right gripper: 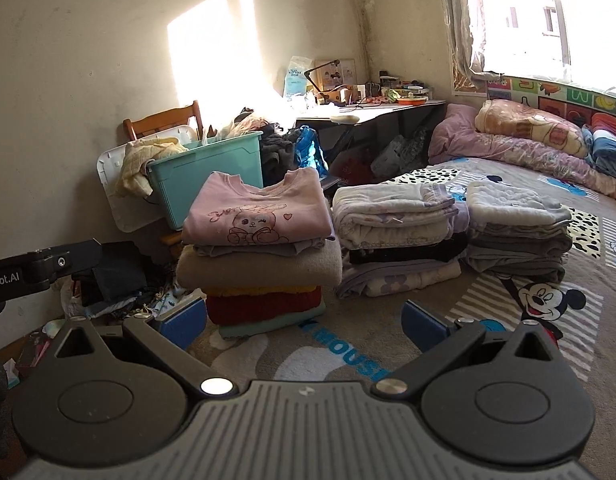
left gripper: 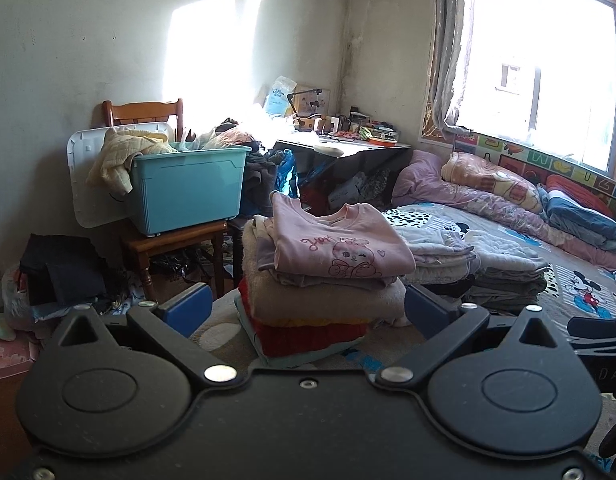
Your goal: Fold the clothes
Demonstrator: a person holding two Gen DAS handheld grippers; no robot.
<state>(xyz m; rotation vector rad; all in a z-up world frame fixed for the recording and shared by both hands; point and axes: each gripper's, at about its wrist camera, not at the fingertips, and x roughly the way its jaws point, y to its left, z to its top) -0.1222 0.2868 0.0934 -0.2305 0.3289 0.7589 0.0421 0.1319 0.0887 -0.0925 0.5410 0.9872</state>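
A folded pink sweatshirt with a bunny print (left gripper: 340,242) (right gripper: 259,212) tops a stack of folded clothes (left gripper: 320,312) (right gripper: 259,276) on the bed. Two more folded stacks, a white one (right gripper: 396,220) and a grey one (right gripper: 520,236) (left gripper: 504,268), stand to its right. My left gripper (left gripper: 305,310) is open just in front of the pink-topped stack, nothing between its blue pads. My right gripper (right gripper: 303,322) is open too, held low over the bedspread before the stacks. Part of the left gripper's body (right gripper: 39,270) shows at the left edge of the right wrist view.
A teal bin (left gripper: 187,188) (right gripper: 207,176) with a yellow cloth draped on it sits on a wooden chair (left gripper: 171,240) left of the bed. Dark clothes (left gripper: 59,268) lie on the floor. A cluttered desk (left gripper: 340,144) stands behind; rolled quilts (left gripper: 488,188) line the window side.
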